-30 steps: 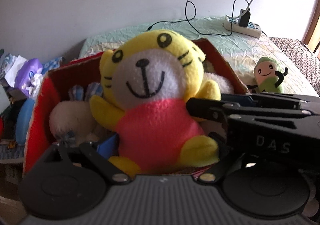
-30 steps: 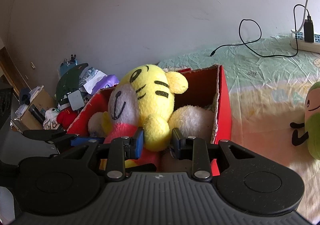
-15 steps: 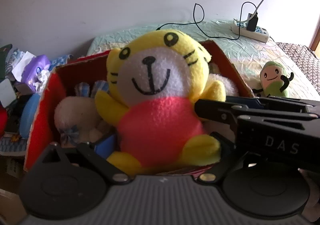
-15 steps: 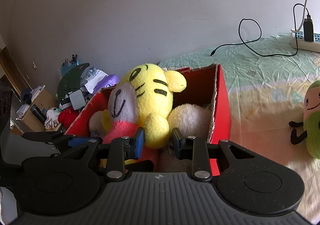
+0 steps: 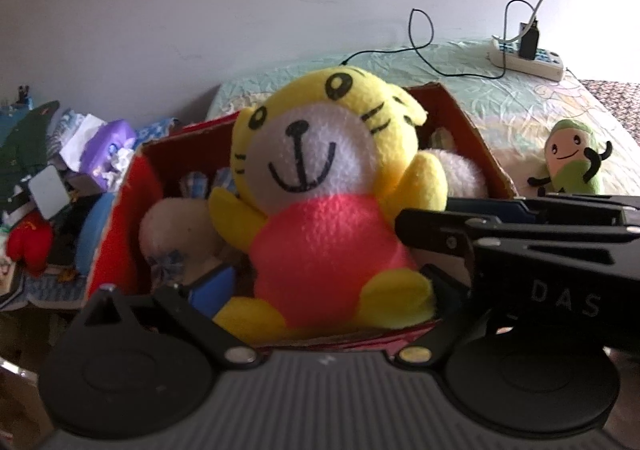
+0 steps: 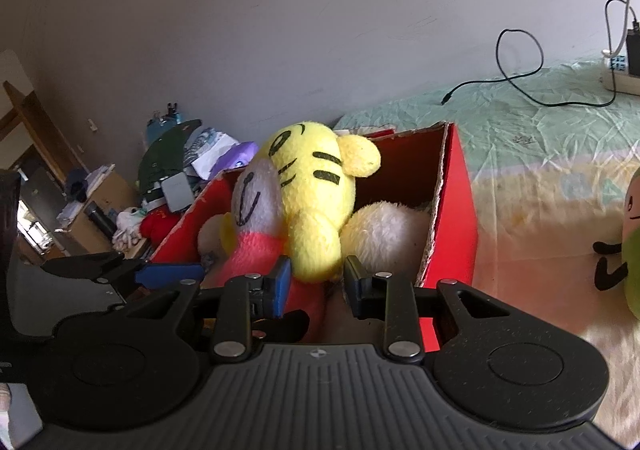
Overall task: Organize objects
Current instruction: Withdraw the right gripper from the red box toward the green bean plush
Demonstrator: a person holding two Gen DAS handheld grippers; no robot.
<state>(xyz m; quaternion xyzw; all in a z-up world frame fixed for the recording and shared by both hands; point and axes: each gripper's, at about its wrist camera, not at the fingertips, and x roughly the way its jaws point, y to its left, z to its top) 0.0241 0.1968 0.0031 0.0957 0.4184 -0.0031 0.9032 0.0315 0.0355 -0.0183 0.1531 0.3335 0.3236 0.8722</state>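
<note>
A yellow tiger plush in a pink shirt sits upright in a red cardboard box, on top of a white plush. My left gripper is wide open, its fingers either side of the tiger's lower body. My right gripper has its fingers around the tiger's arm, with small gaps at the sides. The tiger and box also show in the right wrist view. A green-and-tan plush lies on the bed, right of the box.
The box stands on a bed with a light green sheet. A power strip and black cable lie at the back near the wall. A cluttered pile of cloths and items sits left of the box.
Both cameras have drawn back and up slightly from the box. The tiger stays in the box. Both grippers keep the same opening.
</note>
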